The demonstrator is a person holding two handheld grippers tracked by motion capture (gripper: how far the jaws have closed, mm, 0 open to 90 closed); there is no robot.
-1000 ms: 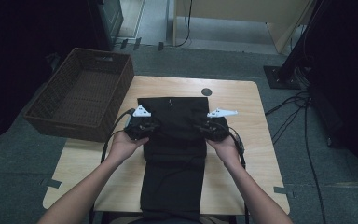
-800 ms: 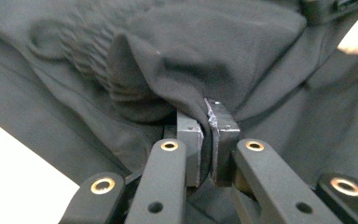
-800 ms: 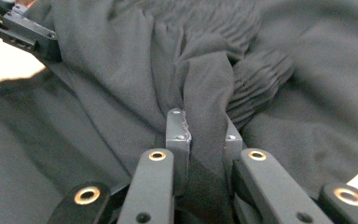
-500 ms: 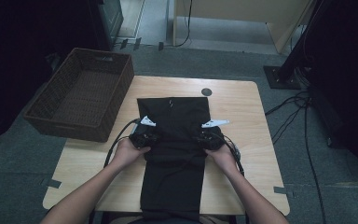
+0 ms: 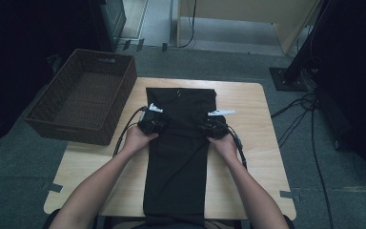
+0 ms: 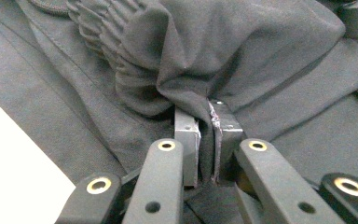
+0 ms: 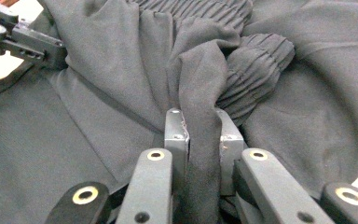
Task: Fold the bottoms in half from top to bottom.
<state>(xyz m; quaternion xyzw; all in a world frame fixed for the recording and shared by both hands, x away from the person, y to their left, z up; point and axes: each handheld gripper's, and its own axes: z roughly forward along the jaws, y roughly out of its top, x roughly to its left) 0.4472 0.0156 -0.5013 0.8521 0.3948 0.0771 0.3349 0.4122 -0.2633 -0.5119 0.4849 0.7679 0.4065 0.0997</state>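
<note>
**Both grippers pinching the black trousers at mid-table**

While a brown wicker basket [image 5: 83,102] is sitting at the table's [image 5: 259,157] left edge, the left gripper [image 5: 151,125] is clamping a fold of the black trousers [image 5: 178,157] between its jaws, the cloth bunching above them in the left gripper view [image 6: 205,140]. The trousers are lying lengthwise down the middle of the table, their near end hanging over its front edge. Further right, the right gripper [image 5: 214,127] is likewise biting a ridge of the same fabric [image 7: 200,140].
</note>
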